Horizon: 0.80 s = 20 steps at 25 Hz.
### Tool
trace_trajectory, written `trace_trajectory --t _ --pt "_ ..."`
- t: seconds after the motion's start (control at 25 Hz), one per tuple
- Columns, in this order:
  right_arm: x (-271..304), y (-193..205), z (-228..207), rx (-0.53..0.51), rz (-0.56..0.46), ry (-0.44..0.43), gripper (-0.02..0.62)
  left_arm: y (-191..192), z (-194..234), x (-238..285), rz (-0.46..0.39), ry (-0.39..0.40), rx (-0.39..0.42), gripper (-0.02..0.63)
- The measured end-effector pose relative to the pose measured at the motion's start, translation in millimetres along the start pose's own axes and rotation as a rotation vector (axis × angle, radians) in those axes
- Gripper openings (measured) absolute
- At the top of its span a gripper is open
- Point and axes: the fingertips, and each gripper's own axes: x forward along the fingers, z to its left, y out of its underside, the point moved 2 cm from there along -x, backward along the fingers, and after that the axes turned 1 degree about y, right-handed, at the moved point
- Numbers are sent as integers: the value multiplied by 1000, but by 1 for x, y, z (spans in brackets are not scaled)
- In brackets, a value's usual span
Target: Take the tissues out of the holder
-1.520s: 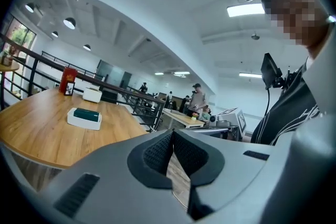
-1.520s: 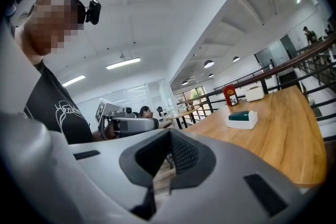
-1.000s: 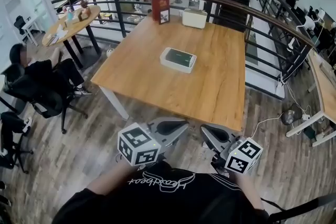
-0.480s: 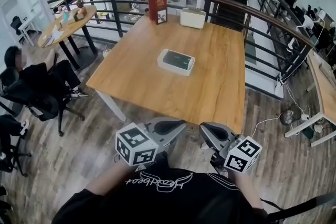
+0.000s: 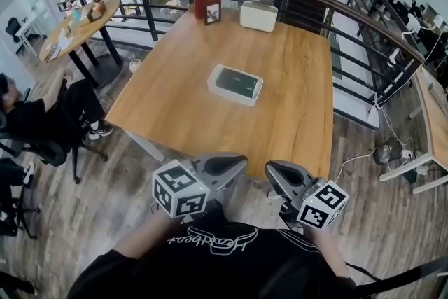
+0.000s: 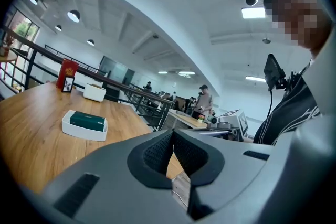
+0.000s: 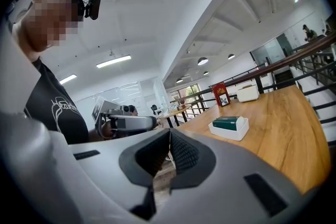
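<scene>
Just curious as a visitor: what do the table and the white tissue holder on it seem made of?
Table: probably wood or wood veneer, satin finish; warm brown with streaky grain lines. Tissue holder: likely smooth matte plastic; even white, rounded corners, though ceramic cannot be ruled out.

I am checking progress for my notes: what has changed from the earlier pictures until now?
The person has come slightly nearer the table; it fills more of the head view. Nothing was gripped or released. The left gripper and right gripper stay shut and empty before the body; the tissue holder lies untouched.
</scene>
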Motion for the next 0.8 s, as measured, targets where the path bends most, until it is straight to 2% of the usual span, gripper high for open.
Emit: trace_trajectory --t 0.44,0.8 --pt "92 -35 -91 23 29 44 17 -41 128 38 42 16 -42 14" --pt "157 -57 -147 45 53 66 17 -66 210 56 69 18 -62 14"
